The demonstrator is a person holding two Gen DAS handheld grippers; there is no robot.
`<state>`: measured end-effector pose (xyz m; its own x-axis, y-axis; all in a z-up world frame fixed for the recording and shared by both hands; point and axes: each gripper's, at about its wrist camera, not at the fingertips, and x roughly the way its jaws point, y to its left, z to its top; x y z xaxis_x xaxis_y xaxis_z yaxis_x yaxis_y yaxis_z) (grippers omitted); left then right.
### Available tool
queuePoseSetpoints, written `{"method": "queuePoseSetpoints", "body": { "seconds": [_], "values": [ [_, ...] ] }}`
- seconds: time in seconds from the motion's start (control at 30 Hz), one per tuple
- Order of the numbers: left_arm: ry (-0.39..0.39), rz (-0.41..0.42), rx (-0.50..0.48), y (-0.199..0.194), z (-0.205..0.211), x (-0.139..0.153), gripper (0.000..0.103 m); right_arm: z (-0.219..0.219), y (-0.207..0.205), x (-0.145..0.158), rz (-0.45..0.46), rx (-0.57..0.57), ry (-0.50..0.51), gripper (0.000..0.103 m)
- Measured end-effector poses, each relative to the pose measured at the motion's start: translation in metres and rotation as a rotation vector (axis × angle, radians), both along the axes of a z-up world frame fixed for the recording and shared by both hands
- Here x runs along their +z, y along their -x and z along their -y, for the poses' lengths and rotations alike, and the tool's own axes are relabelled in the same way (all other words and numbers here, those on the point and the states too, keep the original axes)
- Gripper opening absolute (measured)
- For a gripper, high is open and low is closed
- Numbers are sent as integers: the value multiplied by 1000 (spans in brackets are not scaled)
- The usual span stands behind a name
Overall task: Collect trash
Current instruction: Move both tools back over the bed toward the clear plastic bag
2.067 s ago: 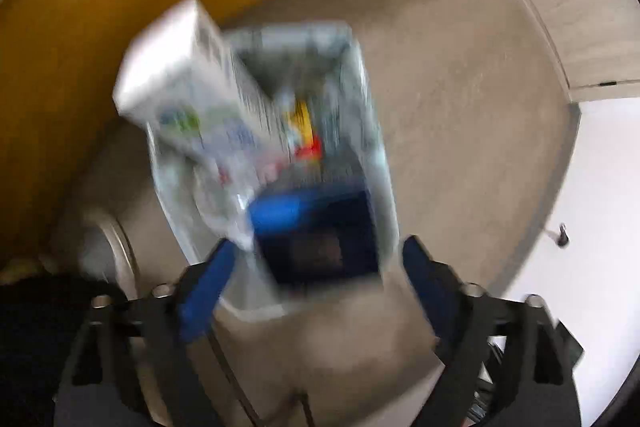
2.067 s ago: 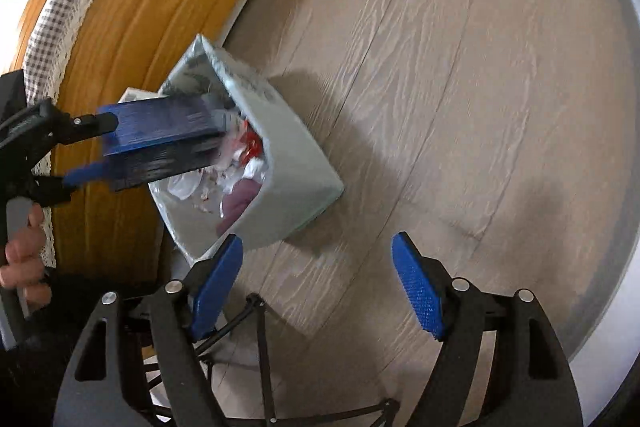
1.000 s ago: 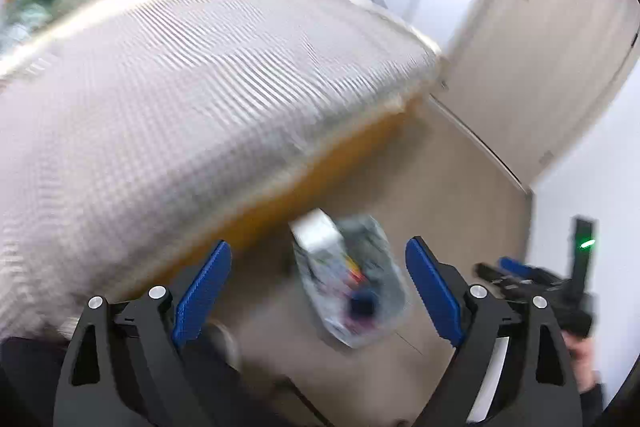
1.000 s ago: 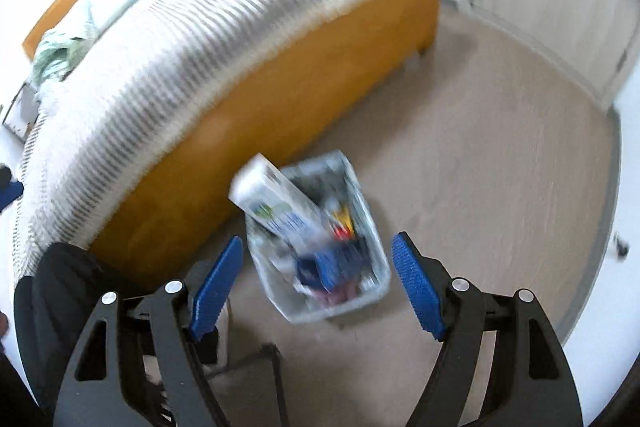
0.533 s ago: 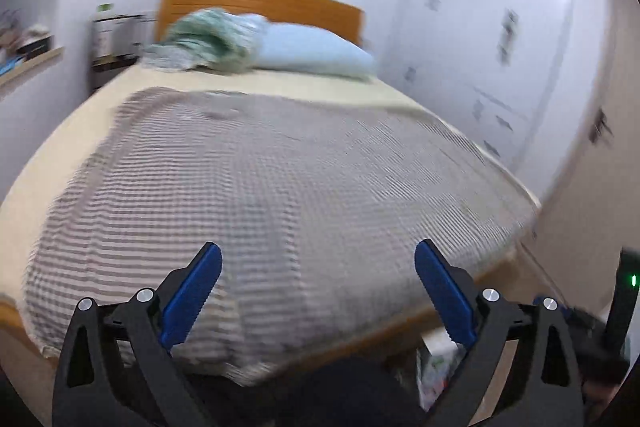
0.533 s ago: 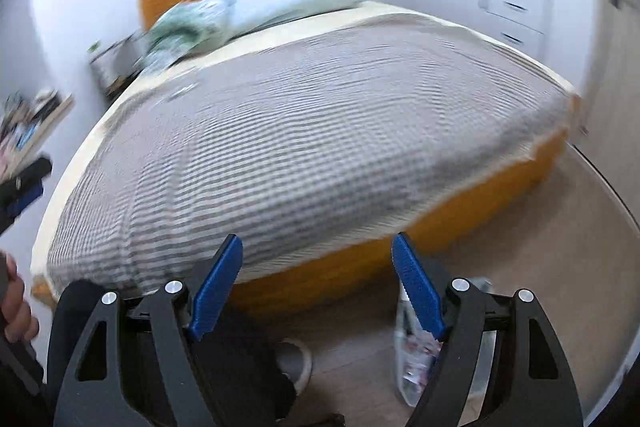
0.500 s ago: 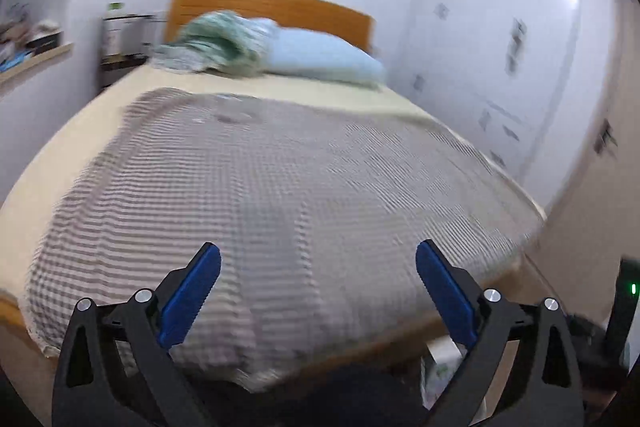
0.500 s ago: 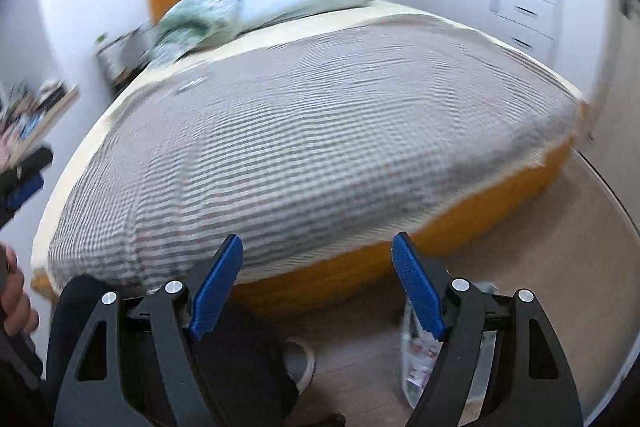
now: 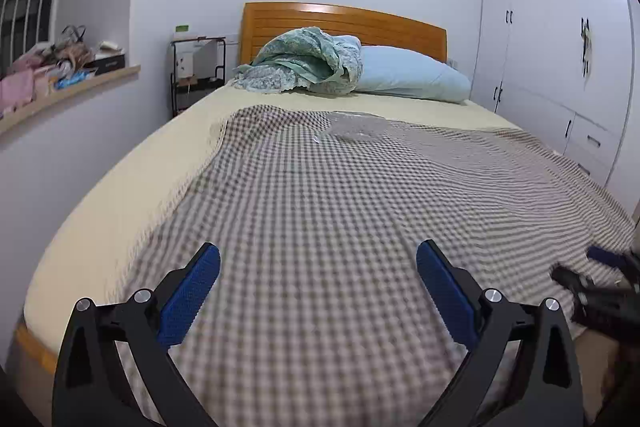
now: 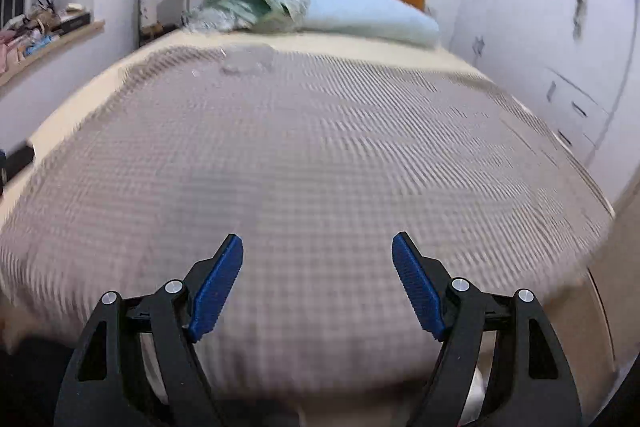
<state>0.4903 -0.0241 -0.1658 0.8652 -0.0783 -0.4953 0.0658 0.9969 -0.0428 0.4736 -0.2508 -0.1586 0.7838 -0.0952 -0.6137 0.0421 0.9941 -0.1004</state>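
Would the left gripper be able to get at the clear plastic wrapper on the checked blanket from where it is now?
Probably yes. The left gripper is open and empty, and only bare checked blanket lies between it and the clear plastic wrapper, though the wrapper sits far up the bed.

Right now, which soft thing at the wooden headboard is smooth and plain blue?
The light blue pillow, lying right of the crumpled green patterned blanket, which is bunched up.

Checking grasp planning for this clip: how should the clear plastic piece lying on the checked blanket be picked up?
The clear plastic piece lies flat and crumpled on the checked blanket, near the pillow. Probably come from above, from the foot of the bed, and pinch a raised crinkle at its near edge; being so flat, it offers no sides. Either open hand-held gripper would serve.
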Motion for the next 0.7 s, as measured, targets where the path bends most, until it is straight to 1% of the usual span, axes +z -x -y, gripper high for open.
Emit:
{"method": "queuePoseSetpoints", "body": {
  "seconds": [0.07, 0.13, 0.2, 0.23, 0.27, 0.33, 0.37, 0.4, 0.47, 0.5, 0.53, 0.57, 0.6, 0.63, 0.67, 0.7],
  "values": [
    [-47, 5, 14, -26, -7, 1, 96, -17, -35, 4, 36, 22, -19, 74],
    [-110, 4, 22, -53, -9, 1, 96, -34, -72, 12, 107, 34, -5, 74],
    [-164, 2, 13, -82, -9, -2, 96, -45, -100, 18, 189, 45, 61, 74],
    [-181, -4, 19, -101, -10, -3, 96, -50, -115, 20, 230, 52, 99, 74],
    [-180, -7, 10, -114, -10, -4, 95, -54, -133, 21, 260, 59, 133, 74],
    [-145, -1, -74, -149, -6, -1, 95, -52, -161, 19, 271, 70, 149, 74],
    [-136, 5, -107, -164, -4, -1, 95, -49, -178, 17, 269, 71, 138, 74],
    [-137, 0, -138, -186, -1, -1, 95, -46, -186, 15, 258, 74, 124, 74],
    [-171, -65, -176, -238, 9, -11, 93, -37, -211, 12, 172, 76, 94, 74],
    [-176, -86, -179, -253, 14, -14, 89, -31, -218, 10, 154, 61, 81, 74],
    [-164, -120, -192, -277, 17, -20, 88, -25, -222, 9, 151, 52, 56, 74],
    [-144, -146, -199, -301, 19, -25, 79, -20, -225, 7, 139, 50, 34, 74],
    [-128, -164, -190, -315, 21, -29, 66, -15, -230, 4, 115, 46, 19, 74],
    [-101, -203, -190, -338, 23, -35, 58, -9, -233, 2, 97, 30, 19, 74],
    [-83, -238, -185, -356, 25, -41, 45, -5, -237, 1, 83, 16, 19, 74],
    [-56, -269, -167, -375, 25, -46, 42, 0, -240, 0, 71, 7, 7, 74]
  ]
}}
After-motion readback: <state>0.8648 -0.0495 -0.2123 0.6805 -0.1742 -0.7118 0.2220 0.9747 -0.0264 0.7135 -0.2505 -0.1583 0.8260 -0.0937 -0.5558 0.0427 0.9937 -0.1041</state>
